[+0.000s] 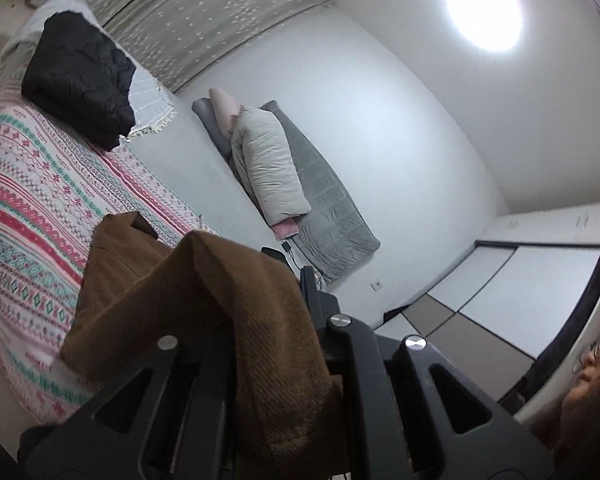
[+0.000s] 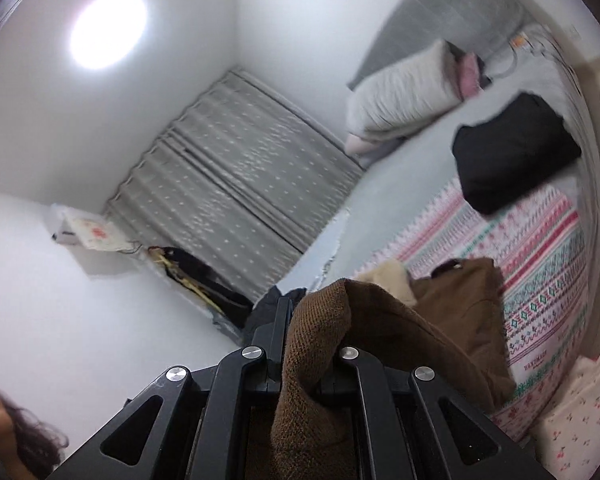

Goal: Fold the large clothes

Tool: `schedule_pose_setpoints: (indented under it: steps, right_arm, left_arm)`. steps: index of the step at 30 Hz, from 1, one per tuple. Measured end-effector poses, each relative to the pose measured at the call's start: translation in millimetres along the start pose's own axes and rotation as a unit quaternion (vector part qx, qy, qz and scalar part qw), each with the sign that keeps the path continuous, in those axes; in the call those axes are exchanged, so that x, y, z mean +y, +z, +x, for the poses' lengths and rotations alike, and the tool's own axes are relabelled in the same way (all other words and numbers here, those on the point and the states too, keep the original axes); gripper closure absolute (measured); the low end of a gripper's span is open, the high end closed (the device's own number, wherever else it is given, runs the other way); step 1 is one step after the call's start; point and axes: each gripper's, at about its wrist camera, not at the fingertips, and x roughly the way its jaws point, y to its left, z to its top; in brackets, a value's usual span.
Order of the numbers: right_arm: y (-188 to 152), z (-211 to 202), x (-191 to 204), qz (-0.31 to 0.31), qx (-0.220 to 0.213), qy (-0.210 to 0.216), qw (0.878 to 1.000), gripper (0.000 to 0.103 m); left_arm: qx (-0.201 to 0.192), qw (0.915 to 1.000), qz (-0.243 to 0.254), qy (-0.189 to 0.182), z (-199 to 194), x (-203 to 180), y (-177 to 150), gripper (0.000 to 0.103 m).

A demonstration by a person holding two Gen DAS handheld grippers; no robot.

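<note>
One brown coat (image 1: 220, 300), two grippers' jaws clamping it

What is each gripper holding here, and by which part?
Both hold the brown garment: the left gripper and the right gripper are each shut on a knit edge; which part that edge is cannot be told.

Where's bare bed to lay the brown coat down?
Free: patterned blanket between the black jacket and brown coat; plain grey sheet between blanket and pillows. Crowded: headboard end with pillows, and the black jacket's corner. Both tongs, left and right, grip the coat.
</note>
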Motion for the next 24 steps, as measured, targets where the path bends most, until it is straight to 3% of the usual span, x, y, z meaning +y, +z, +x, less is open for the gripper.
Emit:
schedule_pose_setpoints:
  steps: [6,11,15,18,21,24]
  right_arm:
    - [29,60,-53,0.022,-0.001,-0.035,0.999,0.095]
    - [36,125,-86,0.012,0.033,-0.098,0.995,0.095]
    - [32,165,-120,0.004,0.060,-0.152,0.986,0.095]
    - [26,187,-144,0.002,0.081,-0.193,0.978,0.092]
    - [23,195,-163,0.021,0.099,-0.213,0.972,0.085]
    - [24,188,-157,0.020,0.106,-0.212,0.971,0.067]
  left_arm:
    - [0.014,0.9962,0.041,0.076,77,27,37,0.093]
    - [0.046,0.9815,0.088,0.164,148,58,46,0.093]
    - [0.077,0.9659,0.091,0.230,187,103,38,0.092]
    - [0.089,0.9590,0.078,0.258,197,132,34,0.090]
    - [0.099,0.9577,0.047,0.266,193,142,33,0.078]
    - [0.088,0.9584,0.081,0.259,177,118,33,0.050]
